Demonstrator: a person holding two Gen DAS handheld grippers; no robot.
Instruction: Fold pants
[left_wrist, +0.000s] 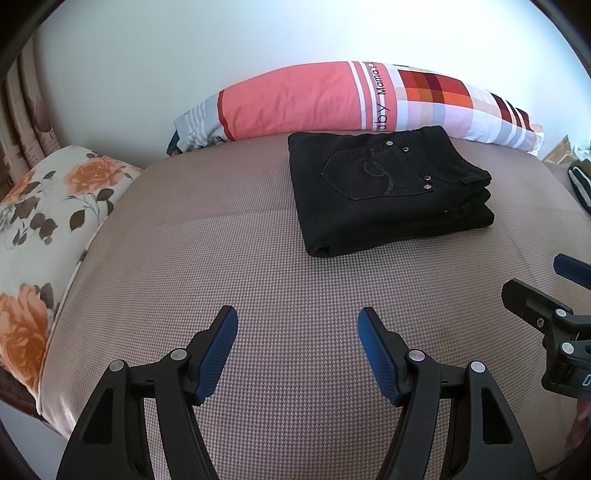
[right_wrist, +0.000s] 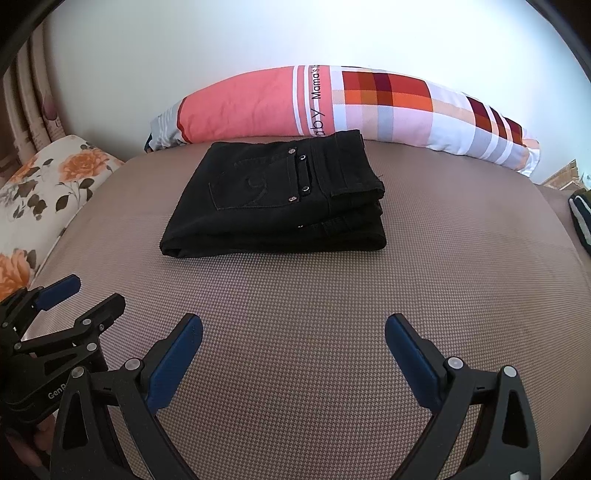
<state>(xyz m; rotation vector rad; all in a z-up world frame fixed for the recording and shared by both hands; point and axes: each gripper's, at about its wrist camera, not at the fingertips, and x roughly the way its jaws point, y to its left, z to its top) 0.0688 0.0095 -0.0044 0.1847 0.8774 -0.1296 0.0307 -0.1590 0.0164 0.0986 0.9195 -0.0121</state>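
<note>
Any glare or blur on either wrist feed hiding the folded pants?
Left wrist: wall behind is blown out white, black pants sharp, pocket stitching readable. Right wrist: same bright wall, pants crisp; fisheye bends the bed edges and darkens the corners.

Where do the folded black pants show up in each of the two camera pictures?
Left wrist view: the folded black pants lie right of centre on the bed, beyond the open fingers.
Right wrist view: the folded black pants lie left of centre, back pocket facing up.
Shared landmark: the long pink and checked pillow lies right behind the pants against the wall in both.
</note>
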